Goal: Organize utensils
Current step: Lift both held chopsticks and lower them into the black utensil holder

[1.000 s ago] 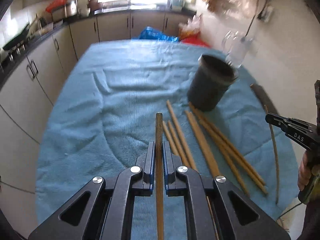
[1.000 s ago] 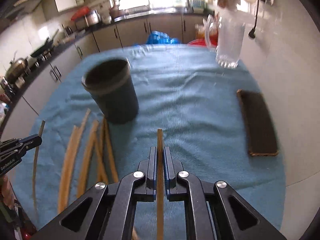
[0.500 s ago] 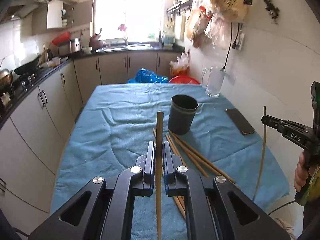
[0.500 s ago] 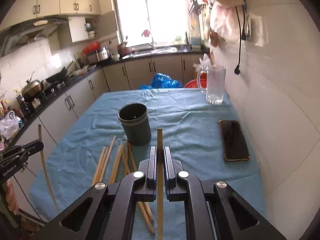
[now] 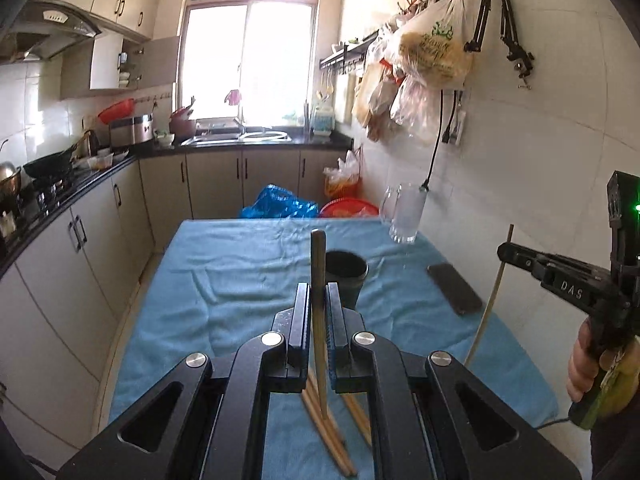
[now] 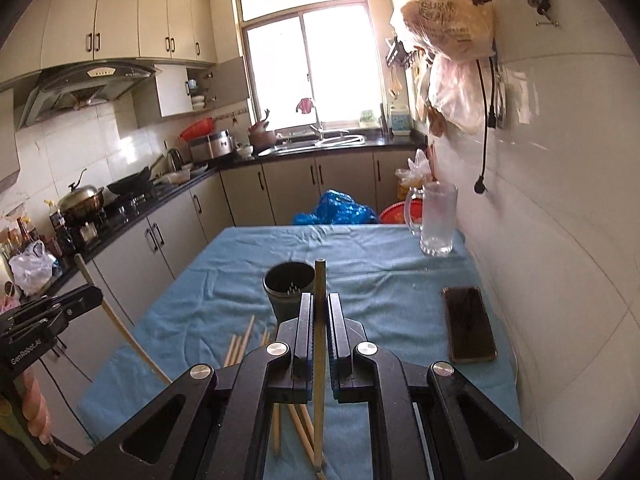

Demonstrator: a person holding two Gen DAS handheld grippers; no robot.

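Note:
My left gripper point(image 5: 319, 292) is shut on a wooden chopstick point(image 5: 319, 264) that stands upright between its pads, high above the blue cloth. My right gripper point(image 6: 319, 300) is shut on a second chopstick point(image 6: 319, 280) the same way. Each gripper shows in the other's view: the right gripper point(image 5: 508, 254) with its stick hanging down, and the left gripper point(image 6: 92, 294) likewise. A dark cup point(image 5: 348, 276) point(image 6: 290, 288) stands upright in the middle of the table, ahead of and below both grippers. Several loose chopsticks point(image 5: 320, 420) point(image 6: 240, 344) lie on the cloth in front of the cup.
The blue cloth point(image 5: 224, 280) covers the whole table. A black phone point(image 6: 468, 324) lies near the right edge by the tiled wall. A glass mug point(image 6: 438, 216) stands at the far right corner. Cabinets and a stove run along the left.
Both grippers have risen and tipped up, so the table now lies lower and farther off. Each still holds its chopstick.

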